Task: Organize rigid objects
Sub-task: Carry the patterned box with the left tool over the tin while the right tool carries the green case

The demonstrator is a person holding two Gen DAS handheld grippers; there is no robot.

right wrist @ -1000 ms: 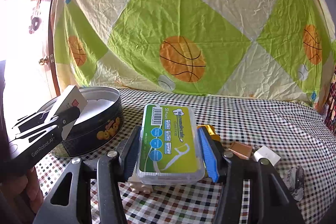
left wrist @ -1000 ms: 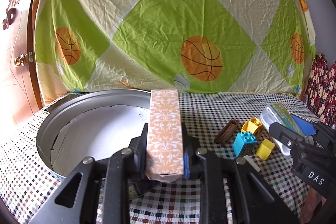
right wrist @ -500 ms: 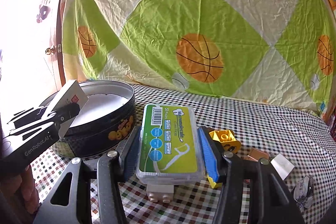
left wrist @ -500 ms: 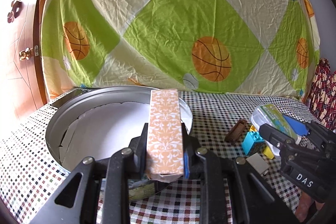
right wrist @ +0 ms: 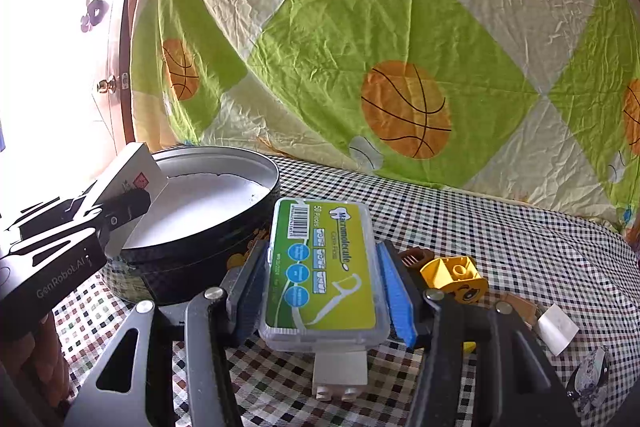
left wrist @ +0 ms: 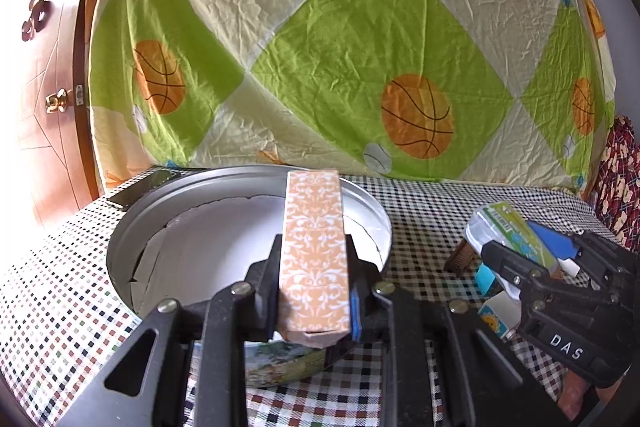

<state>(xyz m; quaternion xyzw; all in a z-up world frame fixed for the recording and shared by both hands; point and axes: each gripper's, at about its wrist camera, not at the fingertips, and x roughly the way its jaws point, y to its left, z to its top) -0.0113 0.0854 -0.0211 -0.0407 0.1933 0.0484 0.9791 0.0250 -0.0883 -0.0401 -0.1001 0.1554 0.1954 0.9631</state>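
Round silver metal tin (left wrist: 120,247), brushed matt inside, white paper lining. Orange patterned cardboard box (left wrist: 314,259) smooth; clear glossy plastic floss case (right wrist: 324,267). Checkered cloth table cover (right wrist: 500,239) woven, matt.

Your daylight pours in from the left, totally blowing out the brown wooden door (right wrist: 60,67) in the right wrist view, while fisheye bending and dark vignetting eat the corners, center stays sharp.

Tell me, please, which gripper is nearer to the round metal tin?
Left. The left gripper, holding the orange patterned box, is over the round metal tin's rim; the right gripper is beside it.
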